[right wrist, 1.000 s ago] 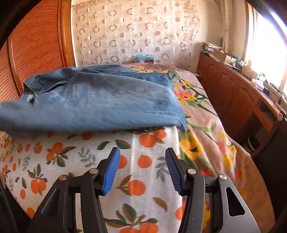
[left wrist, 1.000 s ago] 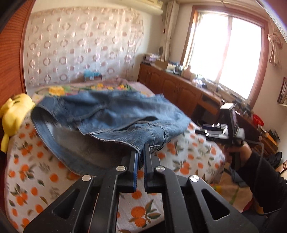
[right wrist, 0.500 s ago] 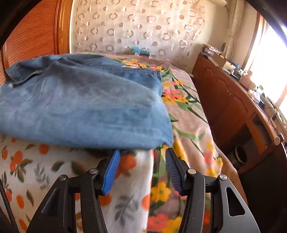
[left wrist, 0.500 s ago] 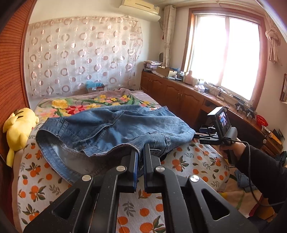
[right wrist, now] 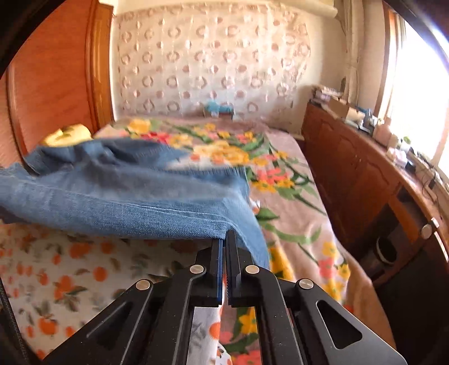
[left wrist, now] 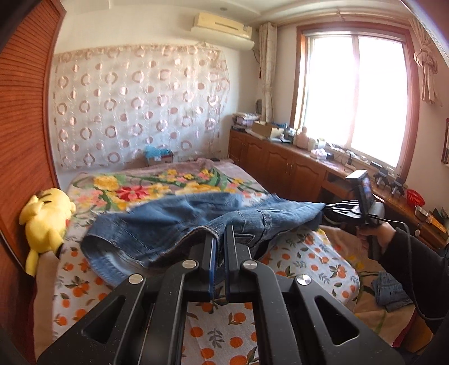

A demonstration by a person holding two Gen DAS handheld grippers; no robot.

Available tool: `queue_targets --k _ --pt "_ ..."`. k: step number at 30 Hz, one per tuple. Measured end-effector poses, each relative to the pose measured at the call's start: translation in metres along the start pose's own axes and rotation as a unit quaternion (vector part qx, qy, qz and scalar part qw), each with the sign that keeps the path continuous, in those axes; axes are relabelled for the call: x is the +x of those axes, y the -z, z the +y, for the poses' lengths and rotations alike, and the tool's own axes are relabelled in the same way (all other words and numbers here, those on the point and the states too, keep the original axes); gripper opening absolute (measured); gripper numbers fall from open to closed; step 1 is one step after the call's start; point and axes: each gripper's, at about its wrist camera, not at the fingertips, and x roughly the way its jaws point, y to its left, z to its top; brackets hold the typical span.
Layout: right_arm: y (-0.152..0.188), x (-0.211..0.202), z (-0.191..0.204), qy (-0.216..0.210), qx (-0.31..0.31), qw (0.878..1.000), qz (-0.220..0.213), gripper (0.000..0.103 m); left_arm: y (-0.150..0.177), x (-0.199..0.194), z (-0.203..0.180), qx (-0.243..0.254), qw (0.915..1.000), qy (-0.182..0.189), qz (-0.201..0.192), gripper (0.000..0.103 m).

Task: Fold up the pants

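Sunlit from a wide window [left wrist: 353, 98] at about two o'clock, the bedroom held a bed [left wrist: 322, 269] under an orange-print sheet, with a flowered blanket [left wrist: 168, 182] spread over its far half. A ring-patterned curtain [left wrist: 134, 112] covered the far wall, and an air conditioner [left wrist: 221, 25] hung above it near twelve o'clock. A yellow plush toy [left wrist: 46, 216] sat at the bed's edge around nine o'clock, against the wooden panel.

Blue denim pants [left wrist: 168, 227] lay bunched across the middle of the bed, partly raised off the sheet at their near edge. The left hand-held gripper [left wrist: 220, 238] had its jaws pressed together, pinching a seamed fold of the denim at the pants' near edge. The right hand-held gripper [right wrist: 224, 241] had just been closing its jaws, which now pinched the near corner of the pants, the cloth caught between the pads and draping down past them toward five o'clock. In the left wrist view that same gripper showed at about three o'clock, held by a hand [left wrist: 376, 233] in a dark sleeve [left wrist: 415, 258]. A wooden cabinet [left wrist: 280, 165] ran below the window, cluttered on top.
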Motion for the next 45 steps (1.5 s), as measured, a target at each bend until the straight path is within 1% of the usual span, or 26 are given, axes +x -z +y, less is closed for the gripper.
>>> queue_targets --k 3,6,7,10,14,17,19,23,28,31,32,35,40,43,44,45 --pt "-0.002 -0.038 0.004 -0.008 -0.01 1.0 -0.018 0.001 -0.007 -0.026 0.0 0.004 0.9998 -0.01 -0.015 0.005" --pt "0.003 -0.076 0.013 -0.017 -0.031 0.999 -0.031 0.001 -0.003 -0.05 0.005 0.006 0.9995 -0.023 -0.02 0.005" --pt "0.007 -0.089 0.017 -0.024 -0.035 0.999 -0.033 0.001 0.002 -0.056 0.008 0.005 0.9995 -0.027 -0.017 0.005" --pt "0.028 -0.112 0.018 -0.046 -0.047 0.997 -0.027 0.001 0.021 -0.067 0.018 -0.005 0.9993 -0.038 -0.001 0.005" --pt "0.061 -0.132 0.023 -0.081 -0.054 0.995 -0.005 0.001 0.057 -0.083 0.029 -0.021 0.9981 -0.049 0.029 0.005" --pt "0.086 -0.137 0.028 -0.101 -0.059 0.993 0.01 0.001 0.077 -0.083 0.032 -0.034 0.9968 -0.048 0.055 0.005" --pt "0.098 -0.133 0.028 -0.105 -0.054 0.993 0.02 0.001 0.092 -0.072 0.034 -0.038 0.9949 -0.046 0.081 0.005" --pt "0.107 -0.125 0.025 -0.106 -0.05 0.993 0.035 0.001 0.117 -0.059 0.032 -0.037 0.9917 -0.045 0.114 0.005" --pt "0.101 -0.114 0.03 -0.105 -0.047 0.992 0.055 0.001 0.131 -0.059 0.024 -0.025 0.9908 -0.043 0.126 0.006" --pt "0.098 -0.118 0.034 -0.103 -0.042 0.991 0.067 0.002 0.131 -0.062 0.025 -0.023 0.9896 -0.046 0.134 0.009" --pt "0.092 -0.12 0.036 -0.102 -0.044 0.991 0.069 0.002 0.132 -0.063 0.025 -0.023 0.9892 -0.046 0.138 0.011" --pt "0.088 -0.135 0.039 -0.094 -0.046 0.992 0.068 0.004 0.129 -0.07 0.03 -0.02 0.9893 -0.055 0.133 0.012" --pt "0.081 -0.157 0.034 -0.077 -0.046 0.995 0.053 0.005 0.12 -0.081 0.041 -0.027 0.9911 -0.062 0.115 0.026" --pt "0.076 -0.163 0.03 -0.071 -0.038 0.996 0.038 0.005 0.115 -0.079 0.046 -0.033 0.992 -0.063 0.104 0.036" --pt "0.075 -0.164 0.03 -0.07 -0.036 0.996 0.032 0.006 0.114 -0.076 0.047 -0.035 0.992 -0.063 0.103 0.045" --pt "0.073 -0.164 0.031 -0.069 -0.034 0.997 0.026 0.006 0.113 -0.074 0.048 -0.037 0.9923 -0.064 0.1 0.048"
